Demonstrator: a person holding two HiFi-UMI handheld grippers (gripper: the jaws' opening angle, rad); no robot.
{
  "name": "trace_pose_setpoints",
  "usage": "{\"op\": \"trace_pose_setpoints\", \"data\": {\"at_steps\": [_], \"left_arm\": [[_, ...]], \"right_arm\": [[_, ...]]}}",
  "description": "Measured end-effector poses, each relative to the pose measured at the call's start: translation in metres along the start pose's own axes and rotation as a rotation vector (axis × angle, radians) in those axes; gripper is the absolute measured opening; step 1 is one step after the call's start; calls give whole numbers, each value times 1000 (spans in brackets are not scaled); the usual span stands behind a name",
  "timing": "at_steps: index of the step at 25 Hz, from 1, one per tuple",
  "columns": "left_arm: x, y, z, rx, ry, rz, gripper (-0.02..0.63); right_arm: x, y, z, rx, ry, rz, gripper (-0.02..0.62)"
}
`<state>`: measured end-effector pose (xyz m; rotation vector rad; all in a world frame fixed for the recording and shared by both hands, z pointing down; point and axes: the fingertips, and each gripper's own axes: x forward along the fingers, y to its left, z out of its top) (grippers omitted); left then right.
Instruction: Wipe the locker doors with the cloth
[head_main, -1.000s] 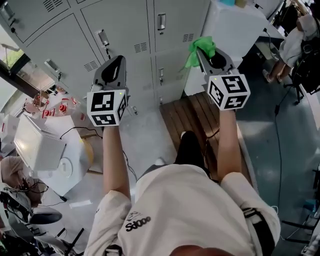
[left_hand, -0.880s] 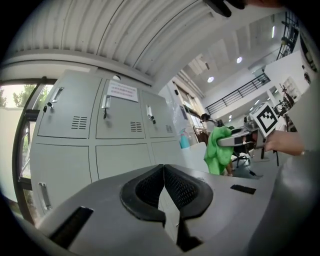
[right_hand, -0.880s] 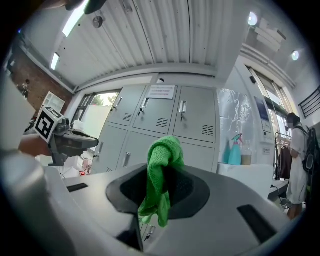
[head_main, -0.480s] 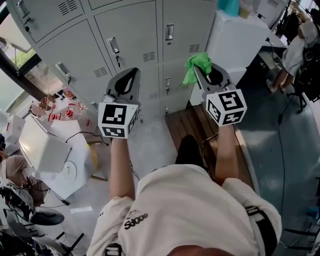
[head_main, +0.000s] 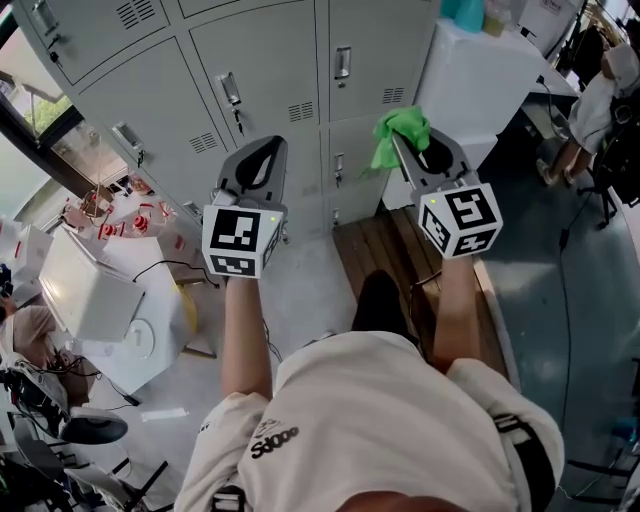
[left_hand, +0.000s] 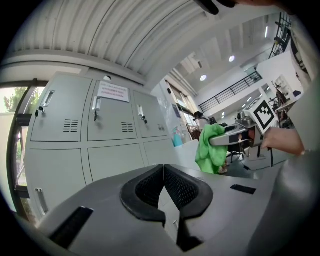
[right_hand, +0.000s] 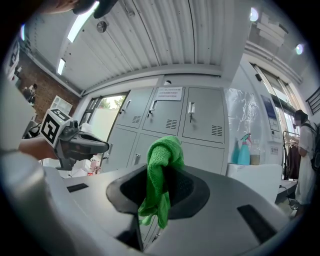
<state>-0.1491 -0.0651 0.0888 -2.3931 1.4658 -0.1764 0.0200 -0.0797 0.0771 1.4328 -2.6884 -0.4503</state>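
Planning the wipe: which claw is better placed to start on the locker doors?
Right. The right claw is shut on the green cloth, facing the locker doors; the left claw is shut with nothing in it.

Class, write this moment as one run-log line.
wipe: not yet begun | right gripper: shut on crumpled green cloth | left gripper: shut, empty | grey metal locker doors: cloth not touching

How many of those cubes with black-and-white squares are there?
2. The left cube sits on the left gripper, the right cube on the right gripper that grips the green cloth. Others may be hidden.
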Motion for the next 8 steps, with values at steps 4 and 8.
{"op": "trace_pose_setpoints", "data": {"at_steps": [4,8], "left_arm": [[3,-2,-1,32,11,-5,18],[6,-1,-9,10,25,3,18]], "right_arm": [[5,2,-1,-3,1,16,72],[7,1,-6,5,6,24,72]]}}
